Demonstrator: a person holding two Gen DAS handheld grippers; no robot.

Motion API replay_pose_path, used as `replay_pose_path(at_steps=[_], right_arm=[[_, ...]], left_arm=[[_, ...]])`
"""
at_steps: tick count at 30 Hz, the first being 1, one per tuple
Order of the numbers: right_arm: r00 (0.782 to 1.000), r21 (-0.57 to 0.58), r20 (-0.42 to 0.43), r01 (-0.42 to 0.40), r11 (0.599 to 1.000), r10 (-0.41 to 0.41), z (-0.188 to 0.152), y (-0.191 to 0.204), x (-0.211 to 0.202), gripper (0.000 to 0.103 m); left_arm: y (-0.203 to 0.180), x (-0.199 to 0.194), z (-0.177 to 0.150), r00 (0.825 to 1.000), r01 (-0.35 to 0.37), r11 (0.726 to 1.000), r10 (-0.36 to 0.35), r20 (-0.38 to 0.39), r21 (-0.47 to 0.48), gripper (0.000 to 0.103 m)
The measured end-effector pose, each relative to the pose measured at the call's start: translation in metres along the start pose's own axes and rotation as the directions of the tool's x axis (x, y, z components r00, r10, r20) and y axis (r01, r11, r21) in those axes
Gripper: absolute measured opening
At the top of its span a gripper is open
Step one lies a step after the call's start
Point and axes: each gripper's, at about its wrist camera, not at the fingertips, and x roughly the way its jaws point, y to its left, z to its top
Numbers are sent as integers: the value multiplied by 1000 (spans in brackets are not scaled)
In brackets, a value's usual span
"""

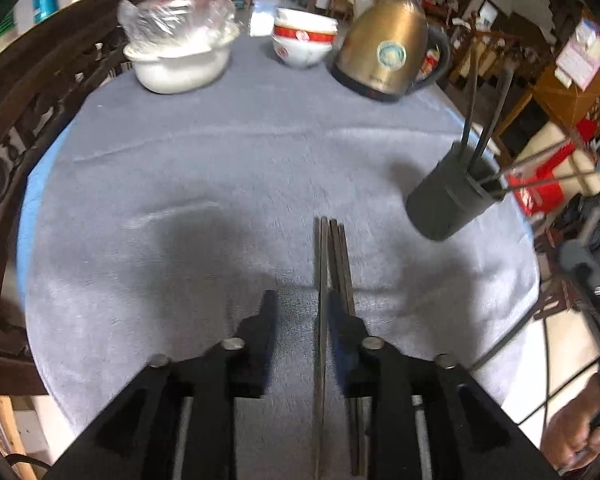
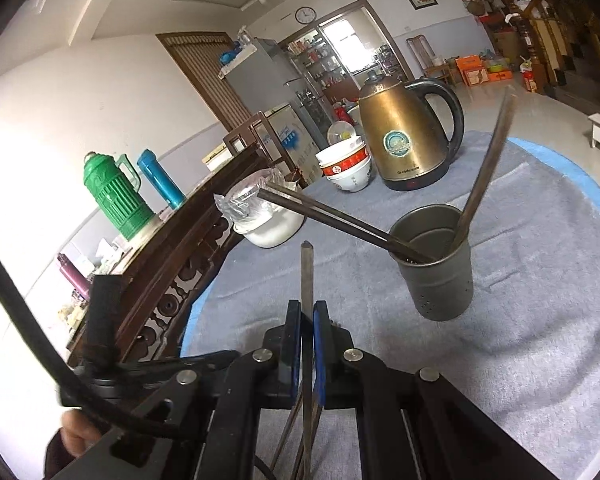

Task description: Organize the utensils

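Right wrist view: right gripper (image 2: 308, 320) clamped shut on one chopstick (image 2: 307, 276) near the holder (image 2: 436, 264). Left gripper (image 1: 302, 308) part-open, chopsticks (image 1: 334, 256) loose between. Thin, stiff, light, probably slippery; grip mid-shaft.

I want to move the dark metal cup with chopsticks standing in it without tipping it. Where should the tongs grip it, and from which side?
Grip the utensil cup across its plain round wall, below the rim, coming in level from the near side. The chopsticks fan out over the rim toward the white bowl and the kettle, so the top looks blocked. A low grip probably keeps it from tipping.
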Motion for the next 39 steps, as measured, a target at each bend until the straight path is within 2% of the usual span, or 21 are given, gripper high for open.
replay_pose_path(at_steps=[1, 7, 16, 26, 32, 36, 39], right_arm=[[1000, 6, 1, -1, 1000, 1, -1, -3, -2, 6], [1000, 66, -3, -12, 998, 12, -2, -28, -8, 7], [999, 85, -3, -31, 996, 32, 0, -39, -7, 7], [999, 116, -8, -43, 992, 44, 1, -52, -8, 7], [998, 124, -13, -53, 991, 56, 2, -54, -6, 7], [998, 125, -16, -56, 991, 59, 2, -55, -6, 7], [998, 126, -17, -57, 990, 60, 2, -56, -5, 7]], left_arm=[[-3, 9, 0, 1000, -10, 1000, 10, -17, 15, 35], [-15, 42, -4, 993, -64, 995, 71, -92, 77, 35], [-26, 65, 6, 980, -126, 983, 144, -135, 131, 35], [-29, 84, 32, 971, -150, 977, 175, -160, 154, 35], [-25, 93, 48, 967, -148, 980, 172, -186, 135, 35], [-23, 87, 53, 974, -117, 986, 137, -178, 120, 35], [-22, 83, 48, 975, -115, 984, 138, -175, 133, 35]])
